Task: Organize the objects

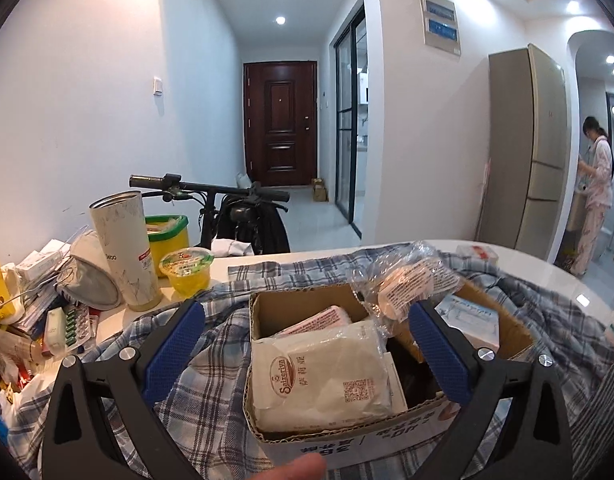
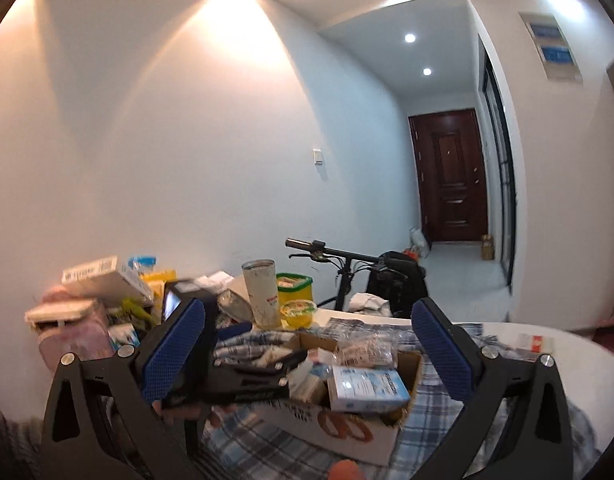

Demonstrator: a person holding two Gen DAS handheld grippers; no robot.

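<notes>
Both tools hang wide apart and empty, the left tool right over the cardboard box of packets on the table, the right tool behind it, so next likely comes closing on another loose item.

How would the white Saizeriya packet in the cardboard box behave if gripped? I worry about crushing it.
The white Saizeriya packet looks soft and puffy, so it would probably squash and flex rather than stay stiff. Its glossy wrapper may be slippery. It seems light, resting loosely atop other items in the cardboard box.
</notes>
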